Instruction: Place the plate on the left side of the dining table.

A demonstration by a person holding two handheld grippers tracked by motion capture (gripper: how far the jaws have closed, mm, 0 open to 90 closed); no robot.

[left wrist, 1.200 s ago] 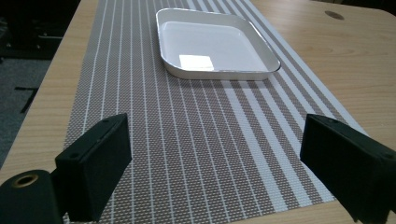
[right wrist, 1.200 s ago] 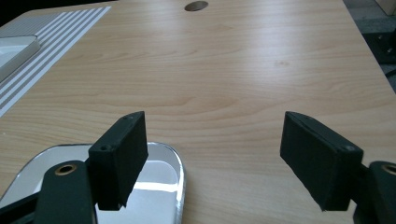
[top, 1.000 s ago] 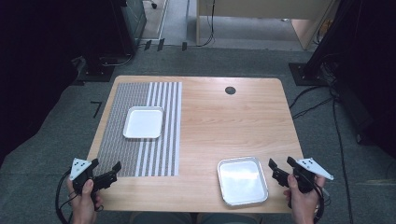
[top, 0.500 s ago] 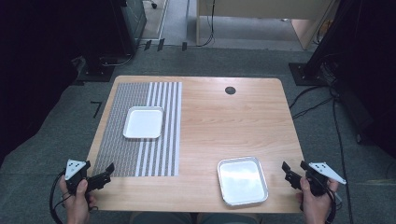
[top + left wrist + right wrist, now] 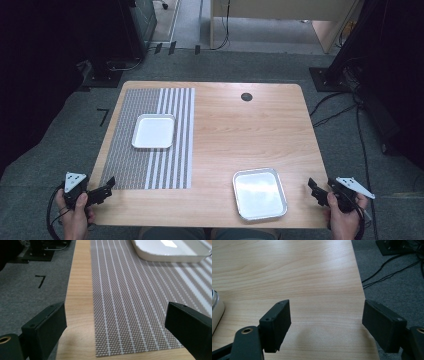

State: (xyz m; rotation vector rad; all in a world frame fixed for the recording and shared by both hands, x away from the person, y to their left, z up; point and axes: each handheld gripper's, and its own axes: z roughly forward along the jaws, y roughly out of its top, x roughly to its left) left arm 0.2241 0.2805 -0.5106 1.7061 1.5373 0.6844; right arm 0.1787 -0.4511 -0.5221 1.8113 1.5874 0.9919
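High view: wooden table (image 5: pixel 225 135), white tray (image 5: pixel 153 131) on striped placemat (image 5: pixel 150 137), metal tray (image 5: pixel 259 193) near front edge. Left gripper (image 5: pixel 102 190) at mat's near corner, right gripper (image 5: pixel 316 190) off table's right edge; both empty.

Left gripper view: jaws spread wide over mat; white tray ahead, likely rigid, light, best taken by rim.

Right gripper view: jaws parted over bare wood; metal tray edge at left, probably slippery. Nothing obstructs.
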